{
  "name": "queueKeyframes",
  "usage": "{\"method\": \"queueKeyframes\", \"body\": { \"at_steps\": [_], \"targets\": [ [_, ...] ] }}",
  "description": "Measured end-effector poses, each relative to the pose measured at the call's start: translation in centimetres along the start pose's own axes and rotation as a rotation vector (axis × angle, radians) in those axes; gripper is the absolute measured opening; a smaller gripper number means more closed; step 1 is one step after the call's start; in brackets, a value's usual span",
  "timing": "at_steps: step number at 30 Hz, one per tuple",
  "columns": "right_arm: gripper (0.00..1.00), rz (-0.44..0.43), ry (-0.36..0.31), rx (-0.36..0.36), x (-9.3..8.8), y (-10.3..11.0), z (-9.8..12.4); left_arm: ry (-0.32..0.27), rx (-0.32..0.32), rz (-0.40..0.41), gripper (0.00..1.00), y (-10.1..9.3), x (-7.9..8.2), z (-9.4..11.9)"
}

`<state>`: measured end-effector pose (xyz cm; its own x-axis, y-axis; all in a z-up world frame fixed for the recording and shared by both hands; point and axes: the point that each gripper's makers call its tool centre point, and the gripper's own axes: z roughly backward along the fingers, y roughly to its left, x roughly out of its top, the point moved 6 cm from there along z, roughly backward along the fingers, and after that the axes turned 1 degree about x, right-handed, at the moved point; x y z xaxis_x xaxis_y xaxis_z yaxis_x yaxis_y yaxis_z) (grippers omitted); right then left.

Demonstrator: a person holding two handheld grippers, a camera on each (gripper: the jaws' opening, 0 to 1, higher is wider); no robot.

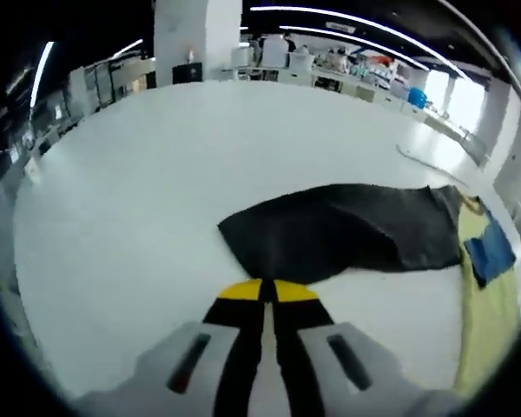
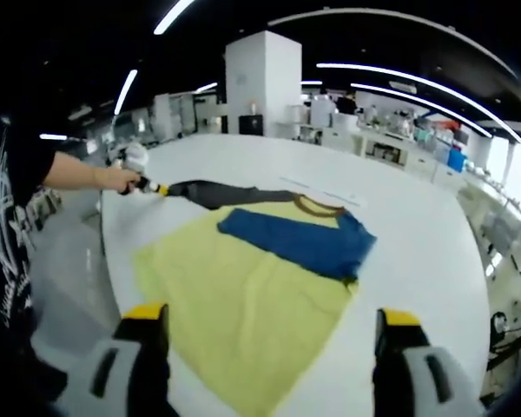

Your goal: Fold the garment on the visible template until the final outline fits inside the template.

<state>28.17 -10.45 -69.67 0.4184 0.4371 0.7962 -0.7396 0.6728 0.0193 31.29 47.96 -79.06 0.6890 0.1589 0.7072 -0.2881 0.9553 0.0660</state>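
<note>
A dark garment (image 1: 347, 230) lies stretched out on the white table (image 1: 156, 191). My left gripper (image 1: 262, 291) has its yellow-tipped jaws pressed together on the garment's near edge. In the right gripper view, a person's hand holds that left gripper (image 2: 148, 185) at the end of the dark garment (image 2: 230, 193). A blue garment (image 2: 300, 239) lies on a large yellow cloth (image 2: 243, 313), with a brown collar band (image 2: 319, 207) at its far edge. My right gripper (image 2: 272, 317) hangs over the yellow cloth's near part, jaws wide apart and nothing between them.
The yellow cloth (image 1: 482, 321) and blue garment (image 1: 489, 252) lie right of the dark garment. A thin pale strip (image 1: 425, 161) lies on the table beyond them. The person's arm and dark sleeve (image 2: 35, 169) are at the table's left edge. Benches and shelves fill the background.
</note>
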Motion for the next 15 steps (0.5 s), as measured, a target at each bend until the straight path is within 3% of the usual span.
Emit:
{"method": "queueKeyframes", "body": {
  "at_steps": [6, 10, 13, 15],
  "targets": [
    [1.00, 0.008, 0.012, -0.011, 0.4, -0.2, 0.0, 0.008, -0.005, -0.145, 0.00, 0.6, 1.0, 0.3],
    [1.00, 0.006, -0.004, -0.009, 0.9, -0.3, 0.0, 0.006, -0.004, -0.127, 0.00, 1.7, 1.1, -0.2],
    [1.00, 0.003, -0.008, -0.008, 1.0, -0.3, 0.0, 0.048, 0.020, -0.224, 0.00, 2.1, 0.7, -0.2],
    [1.00, 0.013, 0.002, -0.012, 0.9, -0.2, -0.1, 0.041, -0.009, -0.181, 0.00, 2.4, 0.9, -0.9]
  ]
}}
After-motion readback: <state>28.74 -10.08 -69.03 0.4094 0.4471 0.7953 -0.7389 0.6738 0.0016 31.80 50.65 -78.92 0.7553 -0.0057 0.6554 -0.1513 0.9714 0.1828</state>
